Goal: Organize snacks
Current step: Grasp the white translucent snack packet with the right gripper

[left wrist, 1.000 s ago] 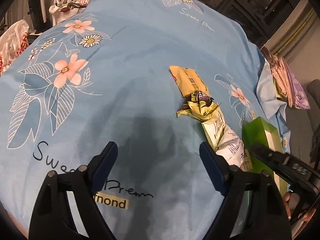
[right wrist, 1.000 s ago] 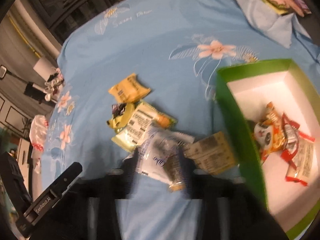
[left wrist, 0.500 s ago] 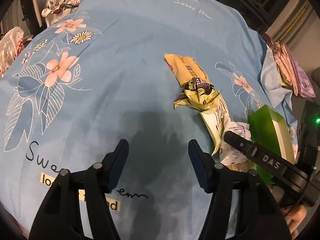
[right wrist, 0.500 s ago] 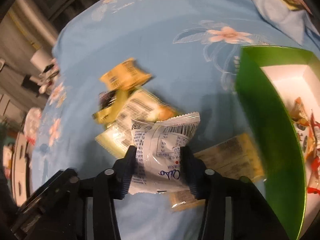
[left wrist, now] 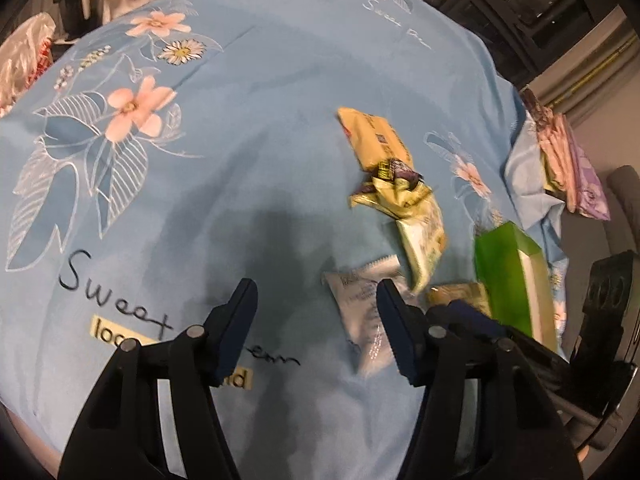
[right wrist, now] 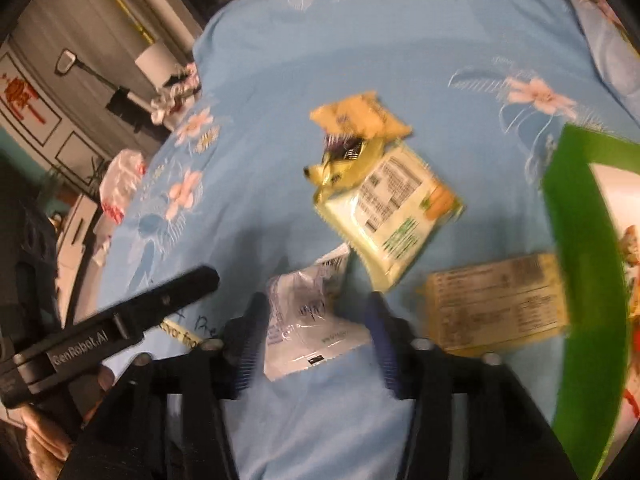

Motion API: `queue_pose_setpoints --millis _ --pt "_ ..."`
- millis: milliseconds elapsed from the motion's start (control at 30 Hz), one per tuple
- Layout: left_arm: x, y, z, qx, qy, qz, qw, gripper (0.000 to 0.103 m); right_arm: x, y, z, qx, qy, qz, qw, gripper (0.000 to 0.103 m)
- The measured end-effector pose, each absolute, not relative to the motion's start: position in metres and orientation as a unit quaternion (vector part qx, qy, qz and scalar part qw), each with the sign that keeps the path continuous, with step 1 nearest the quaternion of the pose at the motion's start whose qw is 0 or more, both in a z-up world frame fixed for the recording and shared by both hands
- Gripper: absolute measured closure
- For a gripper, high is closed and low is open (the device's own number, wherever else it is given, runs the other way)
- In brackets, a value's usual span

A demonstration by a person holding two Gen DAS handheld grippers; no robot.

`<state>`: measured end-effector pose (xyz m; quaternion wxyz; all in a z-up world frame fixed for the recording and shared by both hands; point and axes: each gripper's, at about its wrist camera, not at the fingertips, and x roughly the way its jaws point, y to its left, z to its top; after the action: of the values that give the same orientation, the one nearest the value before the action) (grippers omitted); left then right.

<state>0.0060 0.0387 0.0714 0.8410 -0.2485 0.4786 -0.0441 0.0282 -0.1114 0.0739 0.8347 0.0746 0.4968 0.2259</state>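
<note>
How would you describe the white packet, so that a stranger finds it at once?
Start at the green box on the blue cloth. A row of packets runs beside it; the white packet lies at the near end, between the opening right tongs. It alone is white and glossy with blue print; its neighbours are yellow or pale green.

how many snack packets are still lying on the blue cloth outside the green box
5: yellow packet farthest, crumpled one beside it, pale green packet, tan packet beside the green box, white packet nearest. Others may be hidden.

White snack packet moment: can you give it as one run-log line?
right gripper: opening around white plastic snack packet | left gripper: empty | green box: right of it
</note>
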Motion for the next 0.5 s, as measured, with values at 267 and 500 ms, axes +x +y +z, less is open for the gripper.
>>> queue_pose_setpoints --millis 267,500 --pt "0.004 0.011 0.062 -0.27 0.508 -0.105 0.811 0.042 0.04 -0.147 0.078 0.176 0.481 0.244 0.824 0.04" --pt "0.01 -0.019 0.041 -0.255 0.535 -0.112 0.798 0.042 0.061 -0.122 0.053 0.158 0.532 0.273 0.786 0.044"
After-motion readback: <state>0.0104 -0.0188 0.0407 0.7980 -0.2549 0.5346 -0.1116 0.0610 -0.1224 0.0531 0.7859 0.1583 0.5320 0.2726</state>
